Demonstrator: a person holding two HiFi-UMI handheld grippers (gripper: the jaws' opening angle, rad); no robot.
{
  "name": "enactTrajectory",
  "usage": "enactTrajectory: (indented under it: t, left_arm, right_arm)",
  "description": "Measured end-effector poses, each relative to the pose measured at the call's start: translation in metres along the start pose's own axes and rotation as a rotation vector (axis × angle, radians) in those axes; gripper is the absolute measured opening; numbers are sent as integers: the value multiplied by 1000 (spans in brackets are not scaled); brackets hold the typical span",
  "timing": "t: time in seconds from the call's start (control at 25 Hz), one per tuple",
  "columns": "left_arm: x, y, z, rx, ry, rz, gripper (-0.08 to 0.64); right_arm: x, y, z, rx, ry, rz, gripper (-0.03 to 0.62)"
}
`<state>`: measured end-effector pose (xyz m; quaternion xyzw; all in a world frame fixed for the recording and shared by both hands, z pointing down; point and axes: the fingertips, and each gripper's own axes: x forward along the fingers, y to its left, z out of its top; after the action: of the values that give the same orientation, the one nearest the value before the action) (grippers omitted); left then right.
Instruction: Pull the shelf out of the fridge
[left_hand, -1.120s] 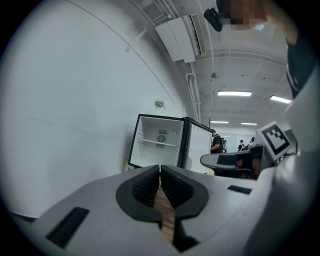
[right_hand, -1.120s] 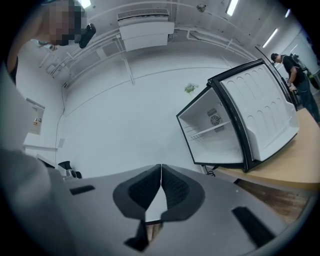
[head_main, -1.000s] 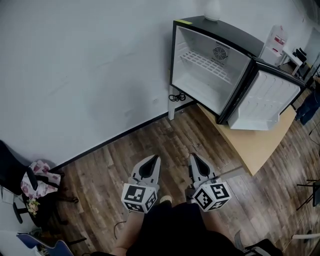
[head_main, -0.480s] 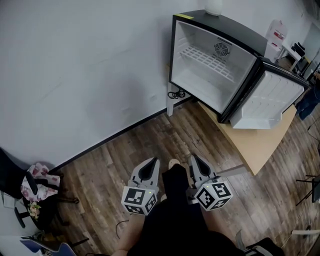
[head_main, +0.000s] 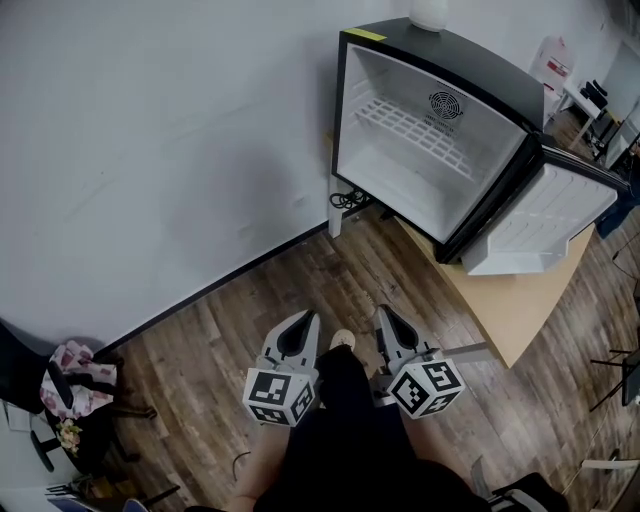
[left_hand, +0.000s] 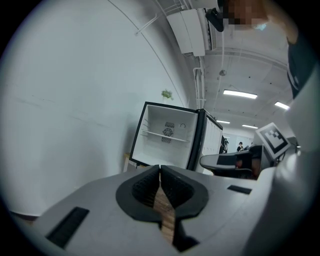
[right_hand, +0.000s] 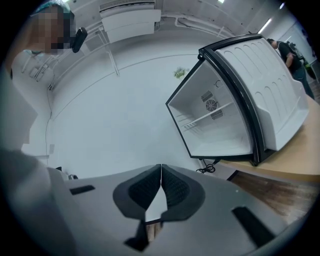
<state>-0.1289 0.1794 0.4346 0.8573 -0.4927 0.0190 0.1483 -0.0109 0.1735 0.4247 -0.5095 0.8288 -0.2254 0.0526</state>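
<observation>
Shelf (head_main: 418, 128) is sitting inside the open fridge (head_main: 470, 65) on the wooden table (head_main: 505, 305) — well apart from both tongs. Left gripper (head_main: 306, 318) and right gripper (head_main: 381, 312) are hovering over the floor (head_main: 280, 290), jaws pressed together, pinching nothing.

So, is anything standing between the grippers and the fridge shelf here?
Nothing visible. The fridge door is open, the shelf exposed inside, and only floor lies between it and the left gripper and right gripper.

Closed left tongs (head_main: 306, 318) and right tongs (head_main: 382, 312) point toward the open fridge (head_main: 470, 70).
</observation>
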Motion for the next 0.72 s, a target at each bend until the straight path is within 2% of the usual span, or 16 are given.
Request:
enactTrajectory:
  t: [0.28, 0.72]
  left_arm:
    - [55, 30, 16, 0, 11, 13, 9]
    - [151, 77, 56, 17, 6, 37, 9]
  right_arm:
    - [59, -26, 17, 23, 17, 10, -8]
    - [161, -65, 65, 18, 22, 52, -8]
